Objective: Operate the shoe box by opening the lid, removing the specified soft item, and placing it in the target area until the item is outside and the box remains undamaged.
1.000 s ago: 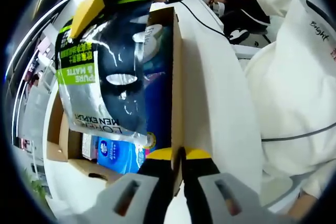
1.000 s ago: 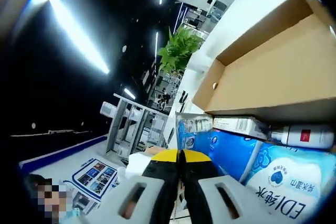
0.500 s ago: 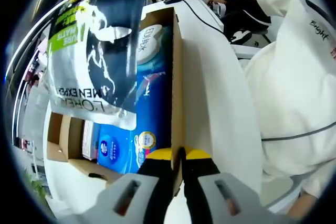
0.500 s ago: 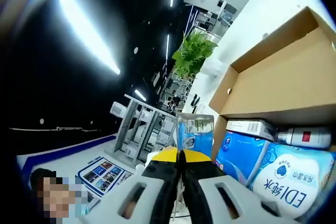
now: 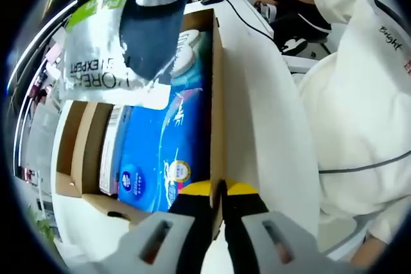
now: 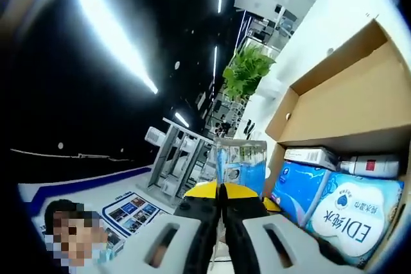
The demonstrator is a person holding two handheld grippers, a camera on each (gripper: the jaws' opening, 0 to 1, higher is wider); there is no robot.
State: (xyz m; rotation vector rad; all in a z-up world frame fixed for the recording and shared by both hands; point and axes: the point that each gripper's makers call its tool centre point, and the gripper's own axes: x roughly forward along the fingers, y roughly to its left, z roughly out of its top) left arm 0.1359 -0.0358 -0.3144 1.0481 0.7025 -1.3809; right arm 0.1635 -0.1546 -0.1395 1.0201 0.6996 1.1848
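Observation:
The open cardboard shoe box [image 5: 217, 88] lies on a white table [image 5: 263, 126]. My left gripper [image 5: 221, 190] is shut on the box's near side wall. A soft face-mask sachet [image 5: 122, 36], dark with green and silver print, hangs above the box at the top of the left gripper view. My right gripper [image 6: 221, 190] is shut on that sachet [image 6: 241, 158], which sticks up between its jaws. Below, the box [image 6: 347, 101] still holds blue tissue packs [image 6: 350, 213], a white bottle [image 6: 376, 166] and a small carton [image 6: 311, 156].
A person in white clothes [image 5: 359, 94] stands close at the right of the table, with a black cable [image 5: 250, 27] running across it. More blue tissue packs [image 5: 164, 152] fill the box. A green plant [image 6: 247, 72] and shelving stand far off.
The sachet has risen higher above the box in the right gripper, uncovering the tissue packs below. The left gripper keeps its hold on the box wall.

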